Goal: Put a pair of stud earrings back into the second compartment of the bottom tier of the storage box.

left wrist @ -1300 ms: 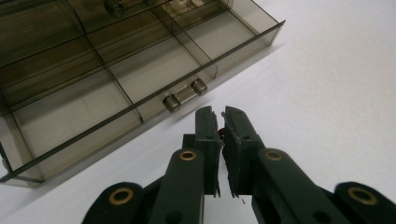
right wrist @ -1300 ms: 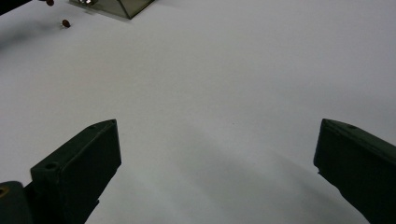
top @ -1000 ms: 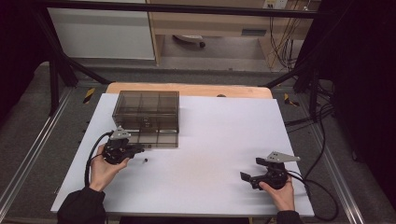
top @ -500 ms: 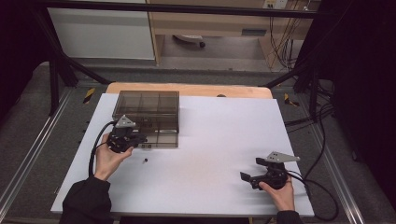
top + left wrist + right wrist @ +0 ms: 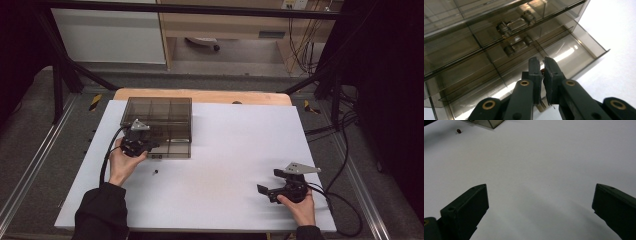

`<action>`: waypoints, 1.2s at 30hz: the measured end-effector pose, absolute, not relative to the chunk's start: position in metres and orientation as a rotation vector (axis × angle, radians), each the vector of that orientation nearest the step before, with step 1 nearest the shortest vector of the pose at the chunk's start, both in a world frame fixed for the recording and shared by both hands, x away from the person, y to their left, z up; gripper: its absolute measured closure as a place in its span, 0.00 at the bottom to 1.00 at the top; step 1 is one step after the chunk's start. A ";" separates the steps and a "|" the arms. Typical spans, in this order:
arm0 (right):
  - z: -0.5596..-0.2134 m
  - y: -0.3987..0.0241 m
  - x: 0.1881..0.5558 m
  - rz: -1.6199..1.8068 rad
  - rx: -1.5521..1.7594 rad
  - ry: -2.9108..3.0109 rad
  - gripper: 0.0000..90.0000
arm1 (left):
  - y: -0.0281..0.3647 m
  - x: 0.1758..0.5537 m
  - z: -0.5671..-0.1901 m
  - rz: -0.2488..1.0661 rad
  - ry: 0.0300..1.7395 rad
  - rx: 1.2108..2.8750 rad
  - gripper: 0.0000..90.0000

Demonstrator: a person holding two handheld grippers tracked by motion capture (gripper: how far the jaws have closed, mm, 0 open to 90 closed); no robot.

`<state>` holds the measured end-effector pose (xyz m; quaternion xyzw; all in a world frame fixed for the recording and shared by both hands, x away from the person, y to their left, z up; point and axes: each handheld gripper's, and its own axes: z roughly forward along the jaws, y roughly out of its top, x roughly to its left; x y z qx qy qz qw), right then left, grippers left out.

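A smoky clear compartment box (image 5: 165, 115) stands at the table's back left, with divided cells and metal parts inside (image 5: 515, 25). My left gripper (image 5: 151, 147) hovers at the box's near edge, over its open front cells (image 5: 564, 53). In the left gripper view the left gripper (image 5: 542, 63) has its jaws pressed together, and a sliver of a small brown piece (image 5: 542, 71) shows between the pads. Another small brown piece (image 5: 155, 172) (image 5: 458, 131) lies on the white sheet just in front of the box. My right gripper (image 5: 264, 191) (image 5: 540, 202) rests open at the front right, with nothing between its jaws.
A white sheet (image 5: 230, 150) covers the wooden table (image 5: 200, 95). Black frame bars (image 5: 60, 75) and cables (image 5: 340, 130) run along the sides. A cable (image 5: 106, 160) loops from the left gripper by the person's left hand.
The left hand has carried its gripper away from the person, from the bare sheet up to the box's front edge. The right gripper and the loose brown piece have stayed put.
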<state>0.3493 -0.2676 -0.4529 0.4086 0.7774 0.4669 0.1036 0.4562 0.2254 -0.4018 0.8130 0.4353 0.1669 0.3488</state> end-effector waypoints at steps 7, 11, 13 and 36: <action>-0.453 -0.268 0.349 1.375 1.206 2.293 0.01 | 0.220 0.462 -0.412 0.435 1.136 2.131 0.94; -0.453 -0.268 0.349 1.374 1.204 2.296 0.02 | 0.218 0.464 -0.416 0.440 1.132 2.146 0.93; -0.453 -0.268 0.349 1.379 1.208 2.290 0.02 | 0.218 0.465 -0.418 0.443 1.130 2.157 0.93; -0.452 -0.268 0.349 1.380 1.208 2.292 0.02 | 0.233 0.428 -0.402 0.471 1.052 2.115 0.42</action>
